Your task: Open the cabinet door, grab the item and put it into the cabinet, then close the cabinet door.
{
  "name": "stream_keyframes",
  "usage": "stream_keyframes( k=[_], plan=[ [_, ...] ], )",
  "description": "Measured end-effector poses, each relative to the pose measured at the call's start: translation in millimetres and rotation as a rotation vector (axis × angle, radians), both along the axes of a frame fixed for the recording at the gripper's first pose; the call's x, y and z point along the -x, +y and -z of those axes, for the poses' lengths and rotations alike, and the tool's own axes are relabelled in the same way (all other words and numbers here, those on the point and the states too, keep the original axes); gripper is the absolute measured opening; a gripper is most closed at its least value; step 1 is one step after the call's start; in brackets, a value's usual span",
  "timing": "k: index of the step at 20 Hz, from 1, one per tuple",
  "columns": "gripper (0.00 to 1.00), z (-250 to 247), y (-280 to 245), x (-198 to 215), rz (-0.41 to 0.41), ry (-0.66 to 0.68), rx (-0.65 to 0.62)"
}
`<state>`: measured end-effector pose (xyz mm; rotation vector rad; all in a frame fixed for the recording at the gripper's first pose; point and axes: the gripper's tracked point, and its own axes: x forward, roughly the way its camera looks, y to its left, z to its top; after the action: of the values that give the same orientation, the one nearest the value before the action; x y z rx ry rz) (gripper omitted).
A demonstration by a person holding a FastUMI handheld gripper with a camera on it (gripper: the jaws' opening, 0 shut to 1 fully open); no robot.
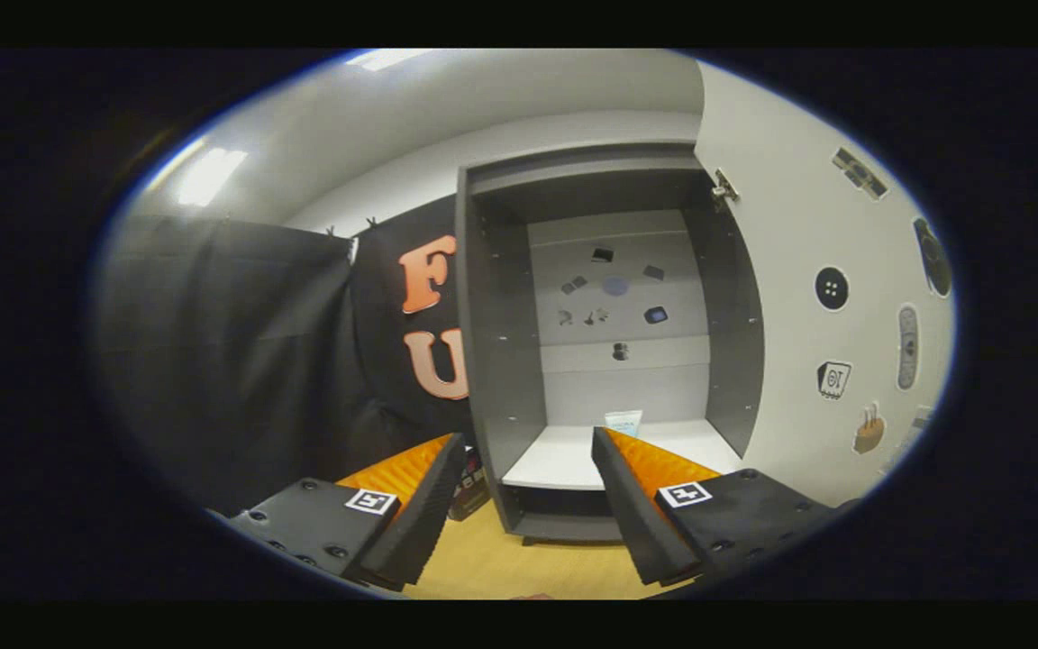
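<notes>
The cabinet (501,361) stands open ahead of the hand-held gripper (528,446), a tall grey box with dark side walls and a pale back panel. Its door (798,297) is swung wide to the right, hanging from a metal hinge (723,189) at the top right corner of the opening, so its pale inner face turns toward the camera. That face carries several stickers (832,288): a round dark one, a tag-like one below it, a long pale one and a few more toward the far right.

Inside, a white shelf (564,455) forms the floor of the main compartment. One item (623,422), a small pale-blue package, sits on it toward the back, in front of the rear wall and just beyond the tip of the right finger. What kind of package it is cannot be told. The back panel above it bears a scatter of small dark stickers (615,287). Under the shelf is a low, dark compartment (559,501); nothing can be made out in it.

The hand-held gripper is released, its two fingers spread well apart with nothing between them, the gap aimed at the cabinet's lower front and the left end of the shelf. The fingers are near the cabinet without touching it.

The cabinet rests on a wooden surface (492,563). To its left, low down behind the left finger, a small dark box (469,491) stands beside the cabinet's base, in front of the black cloth wall (231,361).
</notes>
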<state>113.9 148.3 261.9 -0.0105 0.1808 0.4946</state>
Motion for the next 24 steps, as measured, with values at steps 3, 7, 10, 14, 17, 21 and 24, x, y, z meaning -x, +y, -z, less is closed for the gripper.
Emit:
stream_keyframes(
  k=[3,7,10,14,17,21,24],
  plan=[
    [0.9,-17.2,-28.2,51.3,-0.025,-0.025,0.017],
    [0.9,-47.2,-75.4,103.5,-0.004,-0.085,0.023],
    [0.9,-77.4,-127.3,133.1,0.065,-0.151,0.02],
    [0.91,-109.4,-205.3,167.1,0.214,-0.226,0.036],
    [0.91,-124.7,-270.4,185.2,0.35,-0.265,0.051],
    [0.92,-121.1,-346.9,179.8,0.521,-0.258,0.091],
    [0.92,-114.8,-376.6,158.3,0.579,-0.228,0.074]
  ],
)
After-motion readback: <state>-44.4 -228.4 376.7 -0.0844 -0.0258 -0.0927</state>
